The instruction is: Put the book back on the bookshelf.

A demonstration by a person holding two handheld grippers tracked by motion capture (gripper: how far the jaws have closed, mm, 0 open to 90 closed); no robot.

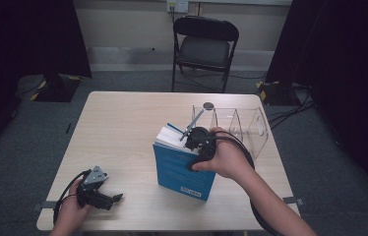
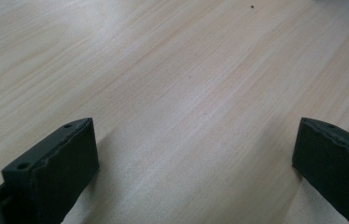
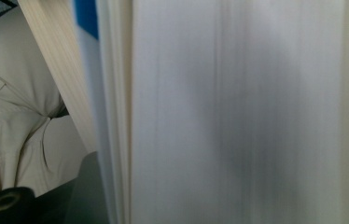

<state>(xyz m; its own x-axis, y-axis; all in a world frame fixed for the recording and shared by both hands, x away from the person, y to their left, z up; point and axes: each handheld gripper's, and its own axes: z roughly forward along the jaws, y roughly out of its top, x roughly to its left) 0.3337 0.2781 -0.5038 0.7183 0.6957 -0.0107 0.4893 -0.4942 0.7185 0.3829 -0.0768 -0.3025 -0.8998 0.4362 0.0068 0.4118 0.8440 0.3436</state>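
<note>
blue book [image 1: 184,169]: stood upright on its lower edge, right of the table's middle, cover toward the person's side, white page block [image 3: 238,112] up close in the right gripper view with a strip of blue cover at its left.

right gripper [image 1: 196,139]: held at the book's top edge, hand [image 1: 226,158] behind it; jaws hidden by the book and the hand, so whether pinching the pages or spread around them could not be told.

left gripper [image 1: 117,197]: rested low on the table near the front left corner, held in the left hand [image 1: 71,209]; jaws spread wide, nothing but bare wood between them in the left gripper view, well apart from the book.

clear plastic divided organiser [image 1: 243,129]: lay just behind and to the right of the book, near the right edge of the table; close behind the right hand.

small dark round object [image 1: 208,105]: lay on the table beyond the organiser, too small to name.

table [image 1: 123,123]: light wood grain, rounded corners.

black folding chair [image 1: 204,46]: stood beyond the far edge. dark curtains [image 1: 19,34] at both sides, grey carpet [image 1: 5,147], cables on the floor at right, wall socket above the chair.
</note>
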